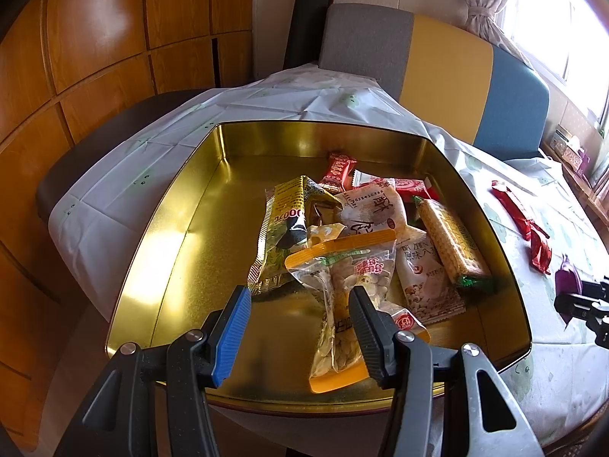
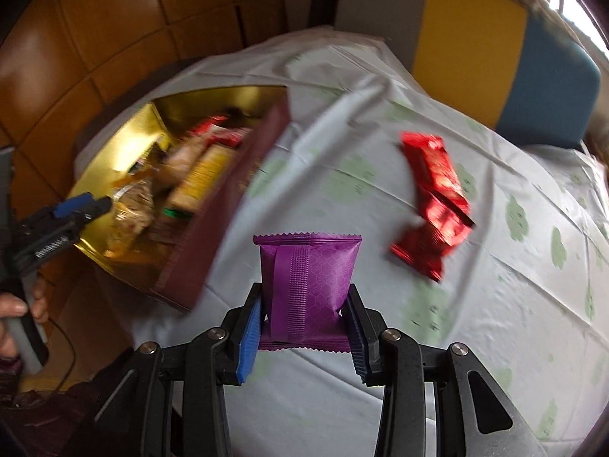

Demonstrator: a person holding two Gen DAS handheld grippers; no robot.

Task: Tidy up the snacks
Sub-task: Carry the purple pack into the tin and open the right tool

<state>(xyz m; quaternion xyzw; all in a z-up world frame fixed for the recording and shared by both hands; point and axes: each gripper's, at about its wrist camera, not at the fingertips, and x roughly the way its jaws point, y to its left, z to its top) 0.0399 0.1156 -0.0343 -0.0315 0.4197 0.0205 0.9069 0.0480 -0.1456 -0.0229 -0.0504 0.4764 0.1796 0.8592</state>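
Carrying a purple snack packet (image 2: 309,285), the right gripper (image 2: 304,327) has its fingers clenched on the packet's lower sides, holding it clear above the cloth-covered bench (image 2: 495,304). The packet's long axis runs away from the camera, its back seam facing the lens and one crimped end pointing toward the far edge. The step in hand looks like the transfer into the gold tin (image 2: 125,144), which sits to the left, already holding a heap of snacks. Next, the packet likely needs to swing left over the tin's maroon wall and be let go. Two red packets (image 2: 434,198) lie loose on the cloth. The left gripper (image 1: 300,327) hangs over the tin, fingers released, astride a clear seed pouch (image 1: 342,304) without pressing it.
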